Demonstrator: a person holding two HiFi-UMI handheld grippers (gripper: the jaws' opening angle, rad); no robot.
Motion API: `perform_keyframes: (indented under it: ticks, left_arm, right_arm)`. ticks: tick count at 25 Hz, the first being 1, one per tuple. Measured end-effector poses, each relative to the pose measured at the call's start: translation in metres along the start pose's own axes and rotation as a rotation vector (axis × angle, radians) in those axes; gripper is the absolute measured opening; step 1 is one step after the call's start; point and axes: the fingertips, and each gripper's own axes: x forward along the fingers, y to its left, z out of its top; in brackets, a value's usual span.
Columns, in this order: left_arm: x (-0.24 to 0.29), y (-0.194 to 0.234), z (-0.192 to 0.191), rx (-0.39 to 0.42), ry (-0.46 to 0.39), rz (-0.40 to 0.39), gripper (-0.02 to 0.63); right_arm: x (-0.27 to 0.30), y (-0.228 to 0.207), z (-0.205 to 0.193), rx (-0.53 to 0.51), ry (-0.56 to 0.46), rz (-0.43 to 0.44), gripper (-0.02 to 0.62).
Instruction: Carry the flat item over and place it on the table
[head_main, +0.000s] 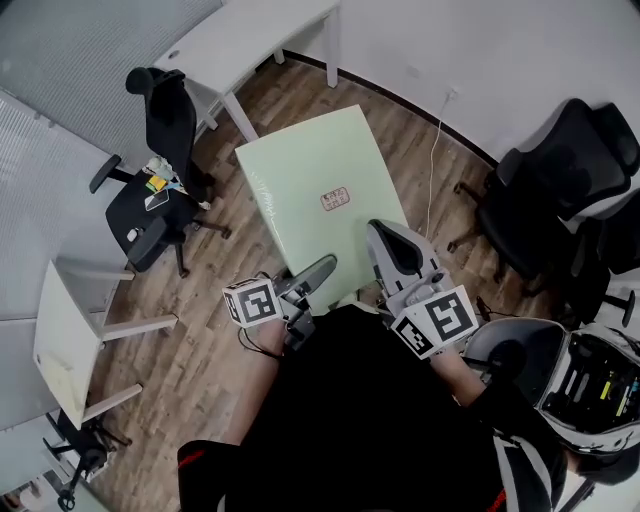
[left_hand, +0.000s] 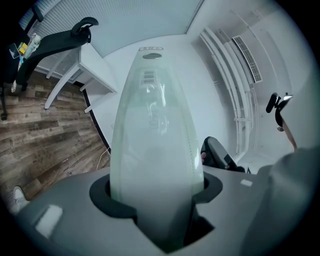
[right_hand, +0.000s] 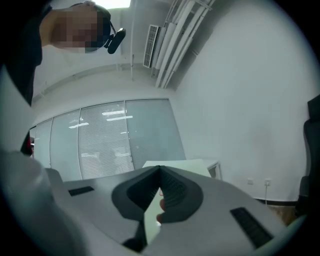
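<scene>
The pale green board (head_main: 312, 190) was not on the white table (head_main: 240, 42); it hung nearly flat in the air just short of that table, above the wood floor (head_main: 200, 350), with its far corner near the table's leg. The left gripper (head_main: 320, 268) was clamped on the board's near edge, the edge farthest from the table, its jaws pressed against both faces. The right gripper (head_main: 382, 235) had its jaws closed on the same edge, the thin slab wedged between the ribbed pads. A black office chair (head_main: 160, 190) stood just beside the table.
</scene>
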Motion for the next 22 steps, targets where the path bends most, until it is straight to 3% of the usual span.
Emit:
perform_keyframes:
  ticks: [7, 13, 22]
  left_arm:
    - [0.024, -0.002, 0.003, -0.057, -0.035, -0.055, 0.282]
    - [0.038, 0.005, 0.015, -0.059, -0.030, -0.033, 0.282]
    - [0.078, 0.037, 0.072, -0.071, -0.003, -0.068, 0.282]
  right_arm:
    - [-0.003, 0.002, -0.005, -0.013, 0.012, 0.044, 0.000]
    - [0.017, -0.005, -0.011, -0.005, 0.029, 0.048, 0.000]
    - [0.081, -0.024, -0.016, -0.040, 0.056, 0.042, 0.002]
